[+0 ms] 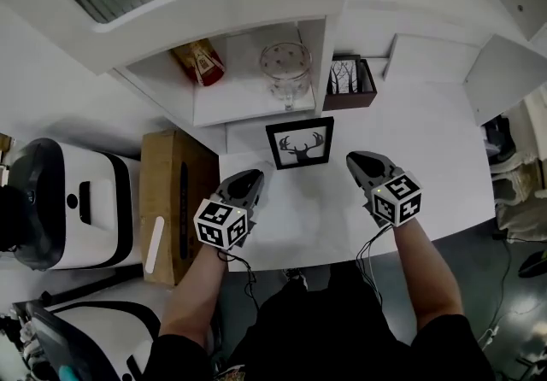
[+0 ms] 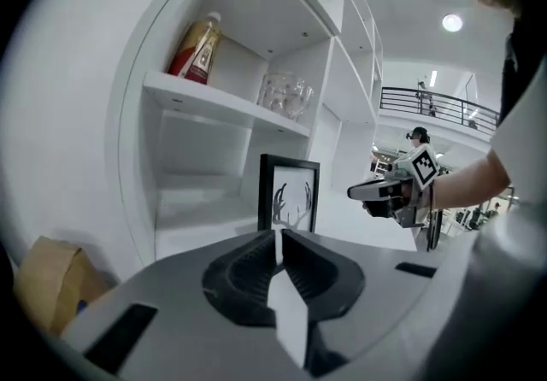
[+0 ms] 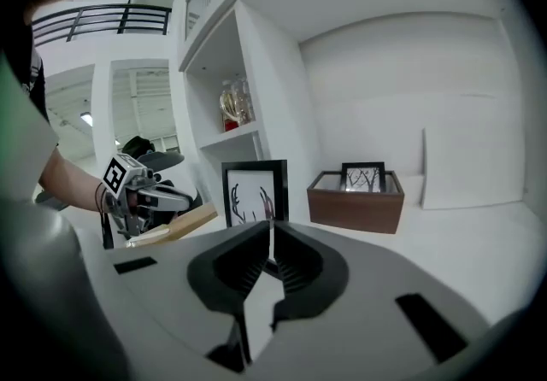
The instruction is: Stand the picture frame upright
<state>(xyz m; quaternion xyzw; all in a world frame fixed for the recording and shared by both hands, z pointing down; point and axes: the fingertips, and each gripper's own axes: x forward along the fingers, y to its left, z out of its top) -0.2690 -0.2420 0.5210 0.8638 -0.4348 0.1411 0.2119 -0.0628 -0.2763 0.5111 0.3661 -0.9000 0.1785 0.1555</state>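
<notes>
The black picture frame (image 1: pixel 299 143) with a deer-antler print stands upright on the white table (image 1: pixel 427 149), just in front of the shelf unit. My left gripper (image 1: pixel 249 182) hovers at the frame's near left, and my right gripper (image 1: pixel 359 162) at its near right. Neither touches the frame. In the left gripper view the frame (image 2: pixel 289 194) stands beyond the left gripper (image 2: pixel 279 236), whose jaws are together with nothing between them. The right gripper view shows the frame (image 3: pixel 255 192) past the right gripper (image 3: pixel 271 225), also shut and empty.
The shelf holds a tilted bottle (image 1: pixel 198 61) and a glass jar (image 1: pixel 286 69). A brown box (image 1: pixel 350 80) with a small tree picture sits behind the frame to the right. A cardboard box (image 1: pixel 175 200) and a white machine (image 1: pixel 68 200) stand left of the table.
</notes>
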